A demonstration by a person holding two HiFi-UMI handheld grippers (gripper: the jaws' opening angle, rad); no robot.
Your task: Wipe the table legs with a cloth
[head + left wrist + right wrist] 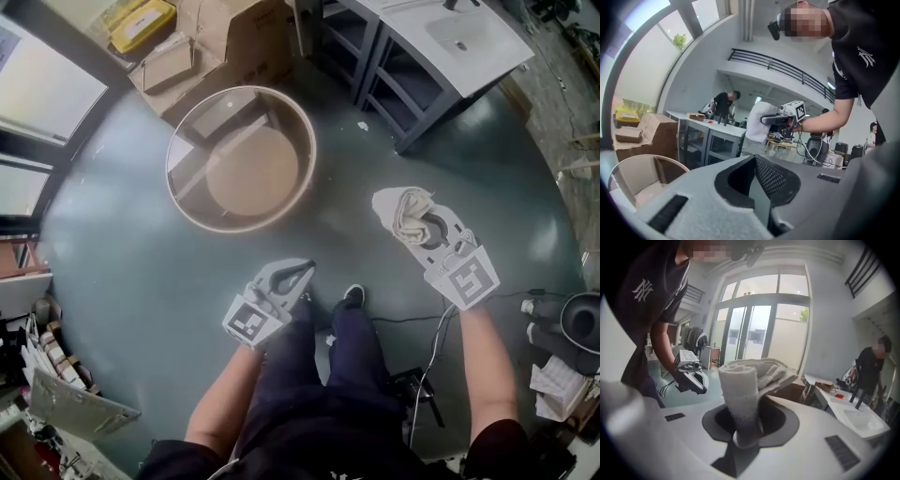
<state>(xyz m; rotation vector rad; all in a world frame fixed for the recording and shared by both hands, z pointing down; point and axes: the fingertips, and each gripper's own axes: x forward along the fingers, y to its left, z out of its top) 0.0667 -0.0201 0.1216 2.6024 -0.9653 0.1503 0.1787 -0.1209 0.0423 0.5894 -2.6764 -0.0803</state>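
The cloth is held as a pale folded roll, pinched at its lower end between the jaws of the right tool. Its upper folds stand free above them, well apart from the work. The table legs that are to be wiped belong to a round table with a clear top, set on the floor far and to the left of the person, and they are seen partly through that top. No contact between cloth and legs has been made, so the wiping is judged not yet begun. The left tool is carried low and near, its jaws brought together with nothing between them. Since only a small part of the roll is clamped, the cloth could be dragged out or unrolled once it is pressed along a leg, and the bare jaws would then be rubbed on the leg. The legs lie under the rim, so the top could be struck by the tool body if the reach is made from above rather than from the side. The table looks light and could be pushed along the floor by a firm stroke unless it is steadied, perhaps with the empty tool. A cable lies near the feet on the right and could be caught when a step is taken.
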